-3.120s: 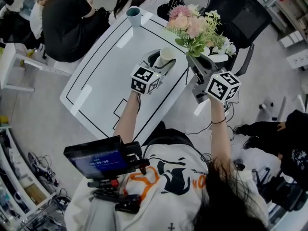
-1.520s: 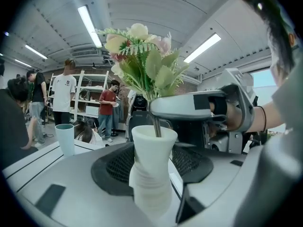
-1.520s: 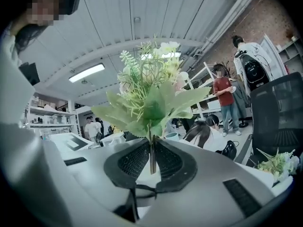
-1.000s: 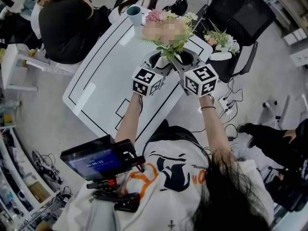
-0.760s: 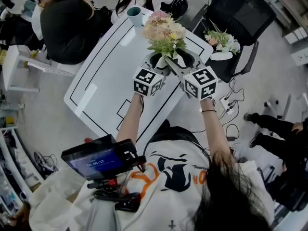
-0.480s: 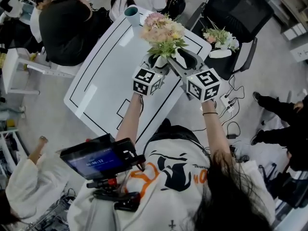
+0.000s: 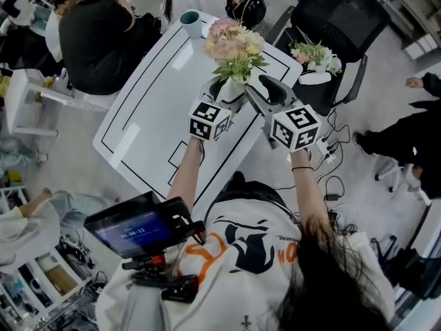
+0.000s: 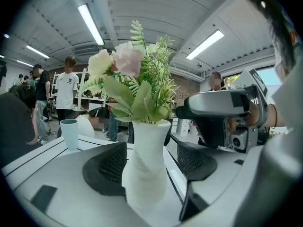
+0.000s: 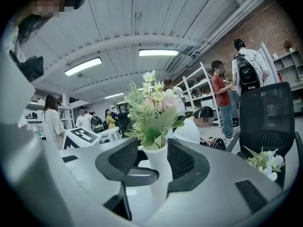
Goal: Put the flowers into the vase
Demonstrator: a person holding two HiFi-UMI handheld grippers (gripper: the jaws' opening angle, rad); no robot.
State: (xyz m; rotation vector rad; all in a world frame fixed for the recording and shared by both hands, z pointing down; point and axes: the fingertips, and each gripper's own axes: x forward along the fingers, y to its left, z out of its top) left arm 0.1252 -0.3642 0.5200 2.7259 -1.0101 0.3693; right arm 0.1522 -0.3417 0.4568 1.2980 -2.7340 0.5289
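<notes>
Two tongs in play, both with jaws apart.

Left tongs (image 8: pixel 150 150): the pads stand either side of the tall white vase with a twisted body (image 8: pixel 146 167). The vase sits close to the pad at the view's left, with a clear gap to the other pad, so it is bracketed, not pinched. Judgement: a guard position, ready to catch a top-heavy vase if it tips. The vase appears to stand on the white counter with black lines (image 7: pixel 148 95).

Right tongs (image 9: pixel 152 151): open, nothing gripped. The vase neck shows through the gap but seems to lie beyond the tips. In the head view they sit just right of the vase, near it, and I see no contact.

Bunch of pale pink and cream flowers with green fern sprigs (image 7: pixel 233 41): stems down in the vase mouth, heads fanned above the rim, roughly upright. Neither tongs hold it; the narrow neck does that. Judgement: for this bunch the insert step looks done, and open right jaws fit a release.

Second, smaller bunch of white and green flowers (image 7: pixel 315 55): lies on the black mesh chair (image 7: pixel 348 23) off the counter's far right corner, well apart from the vase. I cannot tell whether it belongs to the task. If it does, the right tongs are the free ones to fetch it.

Pale teal cup (image 7: pixel 191 22): at the far end of the counter, out of the way.
</notes>
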